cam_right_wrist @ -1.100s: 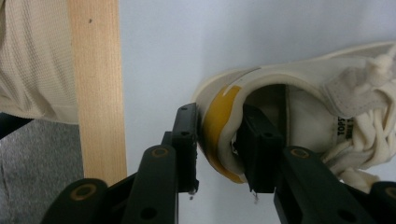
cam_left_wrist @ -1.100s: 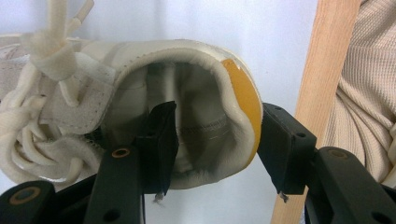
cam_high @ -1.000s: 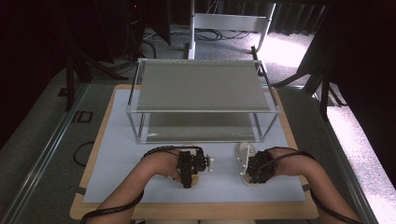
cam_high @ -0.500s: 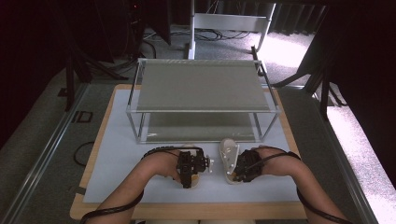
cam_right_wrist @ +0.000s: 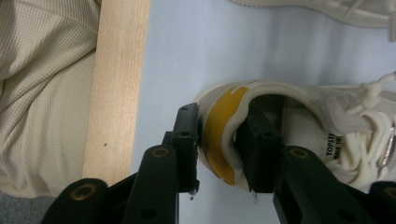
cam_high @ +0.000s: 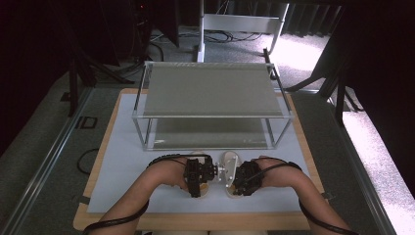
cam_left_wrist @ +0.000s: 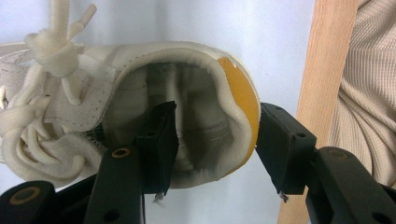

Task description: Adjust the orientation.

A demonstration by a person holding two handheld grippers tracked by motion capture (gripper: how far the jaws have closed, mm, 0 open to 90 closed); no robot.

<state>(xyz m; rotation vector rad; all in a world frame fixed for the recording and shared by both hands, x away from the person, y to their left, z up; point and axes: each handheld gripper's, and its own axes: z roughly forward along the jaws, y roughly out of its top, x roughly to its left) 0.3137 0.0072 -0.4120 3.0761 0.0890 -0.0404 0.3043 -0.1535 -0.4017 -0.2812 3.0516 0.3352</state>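
Left hand-held gripper (cam_left_wrist: 212, 144): black jaws clamp the padded heel collar of a cream leather shoe (cam_left_wrist: 140, 107), one jaw inside.
Right hand-held gripper (cam_right_wrist: 222, 149): jaws just opening, heel of second cream shoe (cam_right_wrist: 289, 135) between them.
Shoes: side by side near bench (cam_high: 122, 161) front edge.
Bench: pale mat, wooden rim.

Two white shoes (cam_high: 230, 161), two tongs (cam_high: 200, 175), and seemingly one two-tier rack (cam_high: 211, 115).
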